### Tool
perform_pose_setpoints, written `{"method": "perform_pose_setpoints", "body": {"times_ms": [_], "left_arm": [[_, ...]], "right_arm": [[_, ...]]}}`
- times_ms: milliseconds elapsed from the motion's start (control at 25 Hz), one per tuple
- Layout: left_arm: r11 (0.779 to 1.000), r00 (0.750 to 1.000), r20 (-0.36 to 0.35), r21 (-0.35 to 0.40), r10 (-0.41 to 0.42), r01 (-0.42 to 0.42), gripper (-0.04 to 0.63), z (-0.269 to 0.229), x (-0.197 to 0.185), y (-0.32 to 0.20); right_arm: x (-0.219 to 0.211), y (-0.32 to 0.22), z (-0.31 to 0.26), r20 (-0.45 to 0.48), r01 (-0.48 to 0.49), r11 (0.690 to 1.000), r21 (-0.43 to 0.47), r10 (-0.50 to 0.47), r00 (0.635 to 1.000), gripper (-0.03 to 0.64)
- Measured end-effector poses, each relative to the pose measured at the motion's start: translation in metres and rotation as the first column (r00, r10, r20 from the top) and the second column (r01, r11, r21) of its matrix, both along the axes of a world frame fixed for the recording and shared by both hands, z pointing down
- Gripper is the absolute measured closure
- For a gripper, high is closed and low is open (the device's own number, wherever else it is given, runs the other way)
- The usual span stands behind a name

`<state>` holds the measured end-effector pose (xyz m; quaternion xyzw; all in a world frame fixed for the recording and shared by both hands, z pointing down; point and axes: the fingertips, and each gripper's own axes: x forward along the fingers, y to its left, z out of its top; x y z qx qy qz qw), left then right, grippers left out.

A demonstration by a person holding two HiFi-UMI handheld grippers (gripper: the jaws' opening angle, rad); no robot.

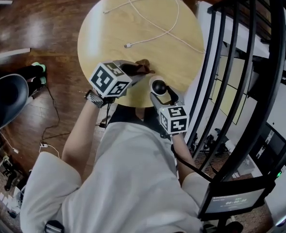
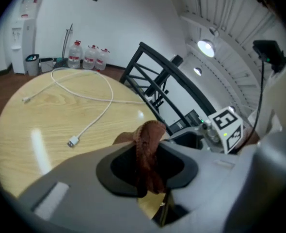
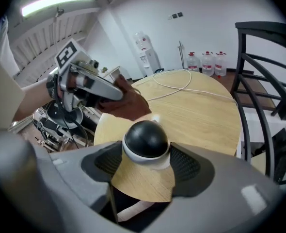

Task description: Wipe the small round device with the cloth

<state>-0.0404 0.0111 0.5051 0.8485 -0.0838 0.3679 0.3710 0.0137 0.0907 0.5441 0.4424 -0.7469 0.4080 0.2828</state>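
Presently, head view: we hold both grippers at the near edge of the round table [image 1: 109,28]. The left gripper [image 1: 135,69] carries the cloth [image 1: 143,64] just beside the small round device [image 1: 159,86], which sits in the right gripper [image 1: 158,92]. A white cable [image 1: 152,23] lies well apart, mid-table. Left gripper view: the jaws are pressed onto a bunched fold of the brown cloth [image 2: 150,149], with a loose end poking past the tips, presumably so that fabric rather than jaw meets the device. Right gripper view: the jaws pinch the device [image 3: 145,140] by its white base, leaving the black dome exposed toward the cloth, near but apart. We judge wiping contact not yet made; whether the device rests on the table we cannot tell.
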Motion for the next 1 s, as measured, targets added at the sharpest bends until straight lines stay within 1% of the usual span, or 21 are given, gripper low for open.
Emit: {"method": "perform_pose_setpoints", "body": {"times_ms": [80, 160, 240, 360, 440, 480, 560, 640, 680, 720, 760, 800, 840, 920, 1000], "left_arm": [[0.999, 1.000, -0.022, 0.041, 0.002, -0.001, 0.488, -0.027, -0.001, -0.006], [0.997, 0.999, -0.046, 0.071, -0.007, 0.010, 0.488, -0.049, 0.001, -0.012], [0.998, 0.996, -0.092, 0.063, -0.012, 0.018, 0.488, -0.067, 0.007, -0.012], [1.000, 0.982, -0.188, 0.001, 0.005, -0.005, 0.488, -0.086, 0.021, 0.000], [0.998, 0.971, -0.239, -0.050, 0.029, -0.042, 0.488, -0.090, 0.029, 0.011], [0.994, 0.962, -0.269, -0.083, 0.041, -0.066, 0.488, -0.092, 0.033, 0.018], [0.981, 0.935, -0.353, -0.163, 0.045, -0.108, 0.488, -0.099, 0.040, 0.030], [0.960, 0.903, -0.428, -0.244, 0.018, -0.135, 0.488, -0.105, 0.046, 0.037], [0.948, 0.895, -0.446, -0.281, 0.007, -0.148, 0.489, -0.105, 0.048, 0.041], [0.936, 0.894, -0.447, -0.313, 0.006, -0.162, 0.489, -0.101, 0.050, 0.045], [0.925, 0.903, -0.429, -0.336, 0.016, -0.176, 0.489, -0.093, 0.051, 0.048], [0.919, 0.918, -0.394, -0.349, 0.037, -0.186, 0.489, -0.082, 0.052, 0.052], [0.917, 0.936, -0.345, -0.349, 0.067, -0.194, 0.489, -0.069, 0.052, 0.054], [0.925, 0.963, -0.237, -0.319, 0.131, -0.205, 0.489, -0.045, 0.053, 0.054], [0.940, 0.972, -0.145, -0.264, 0.184, -0.217, 0.489, -0.030, 0.055, 0.050]], "right_arm": [[0.001, -0.001, 0.003, -0.001, -0.024, 1.000, -0.014, 0.024, 1.000, 0.307], [0.002, -0.002, 0.004, -0.013, -0.020, 0.999, -0.026, 0.019, 1.000, 0.307], [0.002, -0.002, 0.005, -0.014, 0.009, 1.000, -0.029, -0.009, 1.000, 0.308], [0.003, 0.000, 0.006, 0.004, 0.104, 0.994, -0.025, -0.104, 0.995, 0.310], [0.001, 0.001, 0.007, -0.002, 0.212, 0.977, -0.017, -0.212, 0.977, 0.311], [0.000, 0.001, 0.008, -0.007, 0.269, 0.963, -0.010, -0.269, 0.963, 0.311], [-0.002, 0.001, 0.008, -0.013, 0.371, 0.929, 0.009, -0.371, 0.929, 0.311], [-0.003, 0.001, 0.008, -0.011, 0.451, 0.892, 0.033, -0.450, 0.893, 0.311], [-0.004, 0.001, 0.008, -0.010, 0.484, 0.874, 0.043, -0.484, 0.875, 0.311], [-0.005, 0.002, 0.008, -0.010, 0.513, 0.857, 0.051, -0.513, 0.858, 0.311], [-0.006, 0.002, 0.007, -0.010, 0.538, 0.841, 0.057, -0.538, 0.843, 0.311], [-0.006, 0.003, 0.007, -0.012, 0.557, 0.829, 0.060, -0.557, 0.830, 0.311], [-0.007, 0.003, 0.007, -0.012, 0.568, 0.821, 0.063, -0.568, 0.823, 0.311], [-0.009, 0.002, 0.006, -0.011, 0.568, 0.820, 0.067, -0.569, 0.823, 0.310], [-0.010, 0.002, 0.005, -0.011, 0.554, 0.829, 0.073, -0.555, 0.832, 0.310]]}}
